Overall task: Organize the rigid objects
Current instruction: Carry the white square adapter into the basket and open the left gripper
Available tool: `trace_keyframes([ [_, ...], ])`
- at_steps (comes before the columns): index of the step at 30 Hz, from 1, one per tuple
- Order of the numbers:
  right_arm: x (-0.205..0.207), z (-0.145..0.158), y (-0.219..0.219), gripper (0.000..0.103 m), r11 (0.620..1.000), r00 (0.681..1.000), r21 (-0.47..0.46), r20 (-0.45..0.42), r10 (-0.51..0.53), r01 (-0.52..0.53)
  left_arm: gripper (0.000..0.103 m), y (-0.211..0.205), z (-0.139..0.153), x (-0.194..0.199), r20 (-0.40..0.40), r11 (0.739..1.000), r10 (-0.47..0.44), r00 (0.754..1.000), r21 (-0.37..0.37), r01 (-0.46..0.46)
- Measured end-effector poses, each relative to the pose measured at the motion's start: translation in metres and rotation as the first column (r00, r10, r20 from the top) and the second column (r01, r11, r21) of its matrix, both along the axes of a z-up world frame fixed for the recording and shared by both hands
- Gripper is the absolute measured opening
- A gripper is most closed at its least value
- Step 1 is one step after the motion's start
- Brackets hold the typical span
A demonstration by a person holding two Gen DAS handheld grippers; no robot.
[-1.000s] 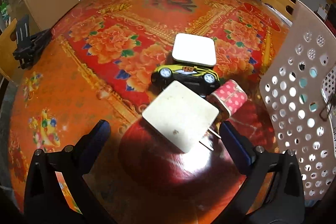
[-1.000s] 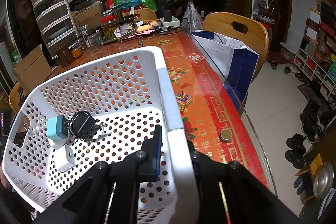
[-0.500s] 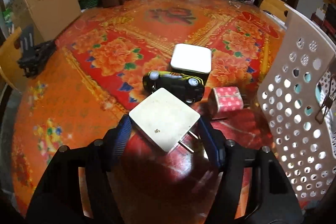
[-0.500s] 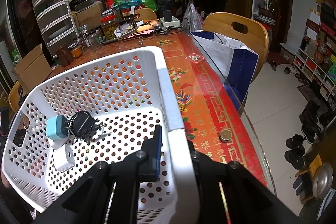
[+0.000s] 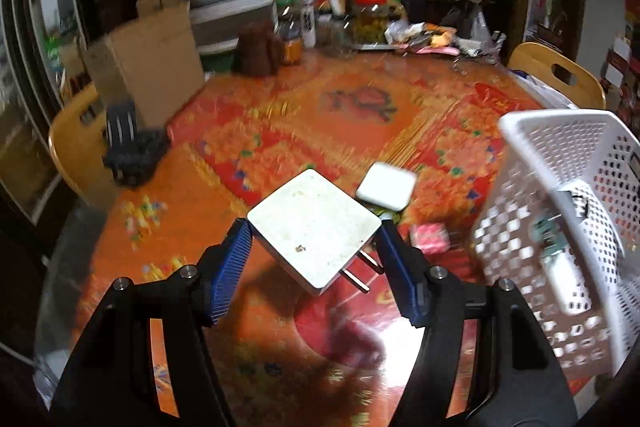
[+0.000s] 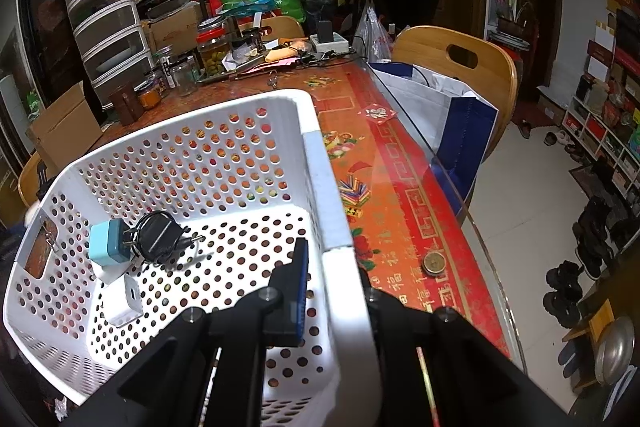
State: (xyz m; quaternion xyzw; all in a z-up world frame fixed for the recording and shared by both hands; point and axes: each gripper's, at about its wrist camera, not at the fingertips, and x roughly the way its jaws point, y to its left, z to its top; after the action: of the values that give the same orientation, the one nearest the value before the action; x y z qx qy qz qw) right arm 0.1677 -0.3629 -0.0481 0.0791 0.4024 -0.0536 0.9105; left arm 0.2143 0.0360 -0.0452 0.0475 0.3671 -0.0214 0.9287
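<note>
My left gripper [image 5: 314, 239] is shut on a white square plug adapter [image 5: 314, 229], its two prongs pointing right, held up above the table. A white rounded box [image 5: 386, 186] and a pink dotted block [image 5: 430, 237] lie on the table beyond it. The white perforated basket [image 5: 560, 211] stands to the right. My right gripper [image 6: 332, 259] is shut on the basket's near wall [image 6: 324, 187]. Inside the basket lie a light blue charger [image 6: 106, 241], a black plug with cord [image 6: 158, 237] and a small white charger [image 6: 122, 301].
The table has a red and orange floral cloth [image 5: 360, 107]. Jars and clutter [image 5: 360, 15] stand at its far edge, a cardboard box [image 5: 148, 63] and a black clamp [image 5: 128, 143] at the left. Wooden chairs [image 6: 456, 67] and a coin [image 6: 434, 262] show on the right.
My left gripper closed on the white plug adapter and lifted it off the table, moving toward the basket. The view is blurred with motion. The right gripper has not moved.
</note>
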Motion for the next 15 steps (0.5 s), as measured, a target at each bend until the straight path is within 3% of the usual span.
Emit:
trace_keyframes([
  [5,0.0,0.0,-0.001,0.009,1.0,1.0,0.004,0.003,0.008,-0.008,0.062,-0.035,0.039,-0.012,0.037,0.996,-0.093,0.995,0.019,0.092],
  [10,0.0,0.0,-0.001,0.009,1.0,1.0,0.004,0.002,0.007,-0.007,0.062,-0.086,0.07,-0.028,0.081,0.972,-0.224,0.971,0.096,0.216],
  [15,0.002,0.0,-0.001,0.009,1.0,1.0,0.006,0.005,0.007,-0.007,0.062,-0.149,0.077,-0.028,-0.008,0.921,-0.365,0.931,0.145,0.362],
])
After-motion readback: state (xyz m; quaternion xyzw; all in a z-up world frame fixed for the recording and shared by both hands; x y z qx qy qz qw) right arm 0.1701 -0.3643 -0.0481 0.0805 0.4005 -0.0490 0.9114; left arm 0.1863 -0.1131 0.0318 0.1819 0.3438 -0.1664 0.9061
